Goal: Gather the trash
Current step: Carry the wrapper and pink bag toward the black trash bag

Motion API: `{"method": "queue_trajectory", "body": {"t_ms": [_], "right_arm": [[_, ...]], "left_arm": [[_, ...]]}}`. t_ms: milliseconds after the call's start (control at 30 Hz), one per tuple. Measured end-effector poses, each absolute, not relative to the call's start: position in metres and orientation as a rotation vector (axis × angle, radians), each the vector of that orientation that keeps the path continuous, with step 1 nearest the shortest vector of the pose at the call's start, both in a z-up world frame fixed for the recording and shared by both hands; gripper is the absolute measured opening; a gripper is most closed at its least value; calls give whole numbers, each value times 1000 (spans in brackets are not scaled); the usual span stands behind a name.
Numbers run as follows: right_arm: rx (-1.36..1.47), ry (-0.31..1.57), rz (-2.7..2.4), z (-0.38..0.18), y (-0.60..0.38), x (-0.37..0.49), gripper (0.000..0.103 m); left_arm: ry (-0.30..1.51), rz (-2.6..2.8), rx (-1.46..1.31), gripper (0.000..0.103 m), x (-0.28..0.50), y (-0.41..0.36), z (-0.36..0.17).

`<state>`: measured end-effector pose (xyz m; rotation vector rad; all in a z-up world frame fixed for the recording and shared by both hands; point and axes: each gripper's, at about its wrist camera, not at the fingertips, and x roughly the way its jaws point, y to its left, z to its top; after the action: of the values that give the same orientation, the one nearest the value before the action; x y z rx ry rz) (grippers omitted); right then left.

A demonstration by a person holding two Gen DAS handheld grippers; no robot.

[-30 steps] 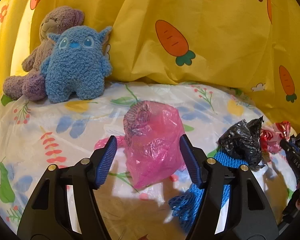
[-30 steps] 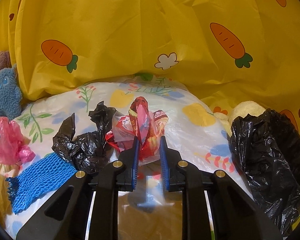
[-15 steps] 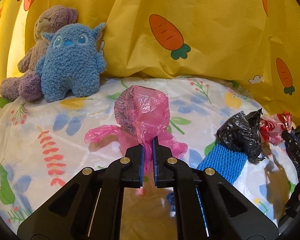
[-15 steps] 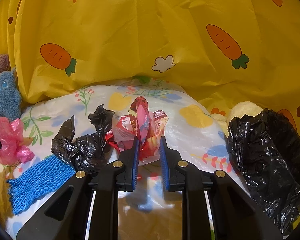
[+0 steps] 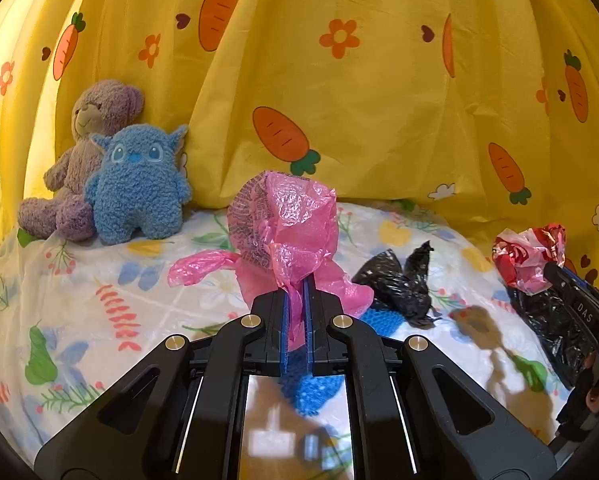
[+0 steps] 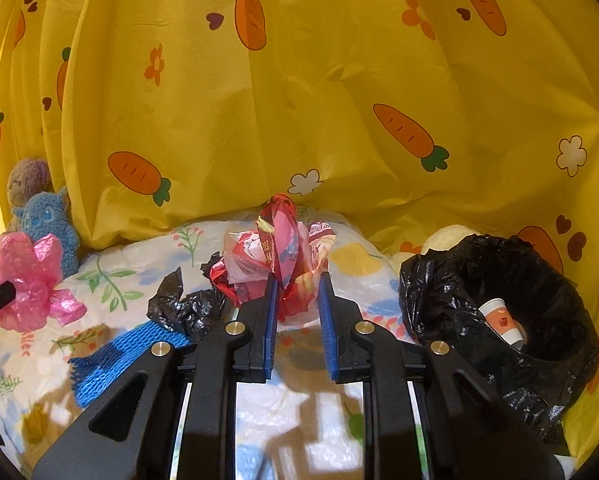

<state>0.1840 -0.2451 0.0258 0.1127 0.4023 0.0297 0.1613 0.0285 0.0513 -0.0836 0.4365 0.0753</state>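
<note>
Left gripper (image 5: 295, 312) fingers clamp the pink plastic bag (image 5: 287, 224) at frame centre. Right gripper (image 6: 297, 312) fingers grip the red wrapper (image 6: 279, 252) narrowly. Both are light, limp, slippery film; pinch bunched folds.

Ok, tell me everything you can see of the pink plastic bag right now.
The pink plastic bag is thin, crinkled, translucent film, bunched into a loose puff with dark fine print on its left side. The left tool is shut on its gathered lower part, holding it upright. One twisted tail sticks out to the left, above the floral sheet. In the right wrist view it appears in front of the blue plush toy.
</note>
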Motion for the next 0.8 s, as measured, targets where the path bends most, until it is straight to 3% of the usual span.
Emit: {"method": "queue_trajectory", "body": {"t_ms": [400, 800], "right_arm": [[79, 371, 27, 15, -253, 89, 20], [94, 379, -35, 2, -282, 59, 21]], "left_arm": [[424, -38, -21, 5, 105, -54, 41], [437, -139, 12, 6, 94, -102, 29]]}}
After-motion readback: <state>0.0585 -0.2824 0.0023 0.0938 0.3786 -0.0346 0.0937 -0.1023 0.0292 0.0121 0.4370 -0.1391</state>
